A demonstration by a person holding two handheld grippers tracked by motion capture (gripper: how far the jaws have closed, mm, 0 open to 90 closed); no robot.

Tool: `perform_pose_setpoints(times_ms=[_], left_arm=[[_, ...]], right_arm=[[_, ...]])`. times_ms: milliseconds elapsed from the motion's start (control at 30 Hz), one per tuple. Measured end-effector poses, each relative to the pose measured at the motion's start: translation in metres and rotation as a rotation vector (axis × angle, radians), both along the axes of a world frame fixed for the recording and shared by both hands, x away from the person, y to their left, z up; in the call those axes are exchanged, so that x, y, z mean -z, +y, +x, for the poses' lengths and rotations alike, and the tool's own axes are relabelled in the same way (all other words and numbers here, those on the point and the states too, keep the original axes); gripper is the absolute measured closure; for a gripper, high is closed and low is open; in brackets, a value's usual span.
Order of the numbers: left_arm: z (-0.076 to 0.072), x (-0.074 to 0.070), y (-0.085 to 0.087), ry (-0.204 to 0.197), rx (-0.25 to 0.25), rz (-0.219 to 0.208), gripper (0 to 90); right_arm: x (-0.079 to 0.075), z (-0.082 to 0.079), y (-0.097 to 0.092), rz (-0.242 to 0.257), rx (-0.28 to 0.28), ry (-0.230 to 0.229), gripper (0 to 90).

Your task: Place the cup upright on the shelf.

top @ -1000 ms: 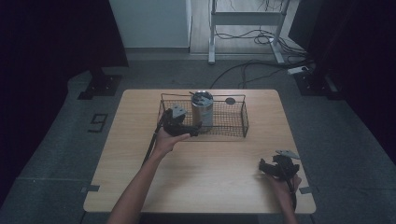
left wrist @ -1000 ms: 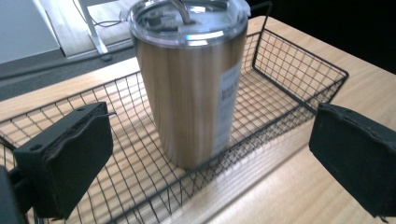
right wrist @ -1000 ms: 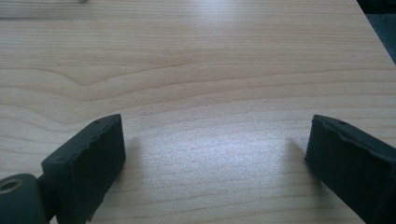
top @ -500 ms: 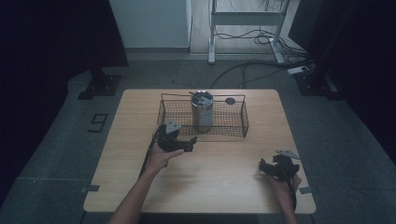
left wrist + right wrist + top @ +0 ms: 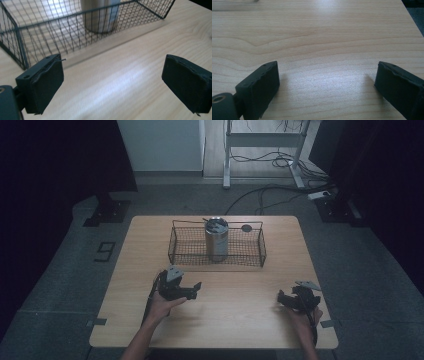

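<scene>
inspector a: count of items on the desk point(image 5: 240, 305), please.

inspector b: one wire basket point(image 5: 190, 245) at the far middle of the desk. one metal tumbler point(image 5: 217, 239) standing upright inside it, near its centre. one small round dark object point(image 5: 246, 228) just behind the basket's far rim; too small to identify. two grippers, one per hand.

inspector a: left gripper point(image 5: 192, 291)?

inspector b: held low over the desk, on the near side of the basket and apart from it. its jaws have just been closing, yet its own view shows both pads point(image 5: 42, 86) wide apart with only bare wood between them. nothing gripped. that view looks across to the basket's near wall point(image 5: 75, 32), with the tumbler point(image 5: 100, 15) behind the mesh.

inspector a: right gripper point(image 5: 284, 299)?

inspector b: at the near right corner of the desk, well apart from basket and tumbler. jaws stand wide, pads point(image 5: 260, 87) empty, plain desk point(image 5: 324, 45) between them.

inspector a: anything touching the tumbler?

inspector b: neither gripper. it stands alone in the basket.
</scene>
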State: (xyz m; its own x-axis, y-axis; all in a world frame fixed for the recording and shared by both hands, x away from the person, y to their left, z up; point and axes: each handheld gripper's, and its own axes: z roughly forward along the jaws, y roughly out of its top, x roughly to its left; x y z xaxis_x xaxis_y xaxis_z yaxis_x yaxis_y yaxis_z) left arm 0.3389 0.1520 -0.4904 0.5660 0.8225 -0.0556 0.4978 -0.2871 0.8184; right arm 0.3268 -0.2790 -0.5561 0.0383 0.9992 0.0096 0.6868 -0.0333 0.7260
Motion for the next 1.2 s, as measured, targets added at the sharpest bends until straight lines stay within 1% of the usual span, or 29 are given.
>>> perform_pose_setpoints(times_ms=[133, 233, 300, 400, 467, 500, 833, 1200], left_arm=[[-0.008, 0.008, 0.006, 0.007, -0.008, 0.007, 4.7], [-0.011, 0.011, 0.008, 0.015, -0.011, 0.012, 4.8], [-0.014, 0.019, 0.009, 0.034, -0.015, 0.014, 4.9], [-0.015, 0.025, 0.009, 0.047, -0.021, 0.016, 5.1], [-0.015, 0.028, 0.009, 0.061, -0.024, 0.036, 5.6], [-0.015, 0.028, 0.009, 0.063, -0.028, 0.042, 5.6], [-0.017, 0.03, 0.012, 0.073, -0.041, 0.036, 6.5], [-0.018, 0.03, 0.017, 0.085, -0.054, 0.015, 7.0]], right_arm=[[0.0, 0.0, 0.0, 0.0, 0.0, 0.0, 5.3], [0.0, 0.0, 0.0, 0.0, 0.001, 0.0, 5.4], [0.0, 0.0, 0.0, 0.0, 0.001, -0.001, 5.5], [0.0, 0.0, 0.0, 0.0, 0.002, -0.001, 5.5], [0.0, 0.0, 0.0, 0.0, 0.003, -0.001, 5.5], [0.0, 0.0, 0.0, 0.0, 0.002, -0.001, 5.6], [0.0, 0.0, 0.0, 0.002, 0.003, -0.001, 5.6], [0.0, 0.0, 0.0, 0.001, 0.003, -0.001, 5.6]])
